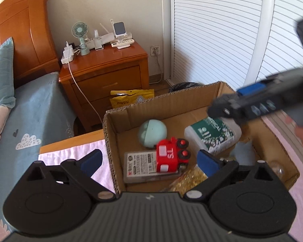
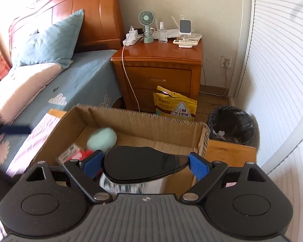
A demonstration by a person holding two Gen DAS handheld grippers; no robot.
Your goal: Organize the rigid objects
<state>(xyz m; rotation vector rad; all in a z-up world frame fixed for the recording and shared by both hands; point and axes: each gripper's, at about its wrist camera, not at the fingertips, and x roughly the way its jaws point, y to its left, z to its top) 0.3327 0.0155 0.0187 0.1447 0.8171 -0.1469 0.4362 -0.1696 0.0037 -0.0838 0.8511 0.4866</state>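
Note:
An open cardboard box [image 1: 115, 117] stands on a pink-covered table. It holds a red toy train [image 1: 171, 155], a mint green ball [image 1: 152, 131], a white bottle with a green label [image 1: 212, 135] and a flat printed packet [image 1: 139, 165]. My left gripper [image 1: 150, 160] hangs open over the box's near left corner, and nothing sits between its blue pads. My right gripper [image 2: 145, 161] is shut on a steel kettle with a black lid [image 2: 141, 163], held above the box [image 2: 151, 121]. In the left wrist view the right gripper [image 1: 218, 109] shows blurred above the bottle.
A wooden nightstand [image 2: 157, 68] with a small fan and chargers stands beyond the box. A yellow bag [image 2: 174, 104] leans against it. A black-lined bin [image 2: 231, 125] sits at the right by the slatted doors. The bed [image 1: 30, 111] lies to the left.

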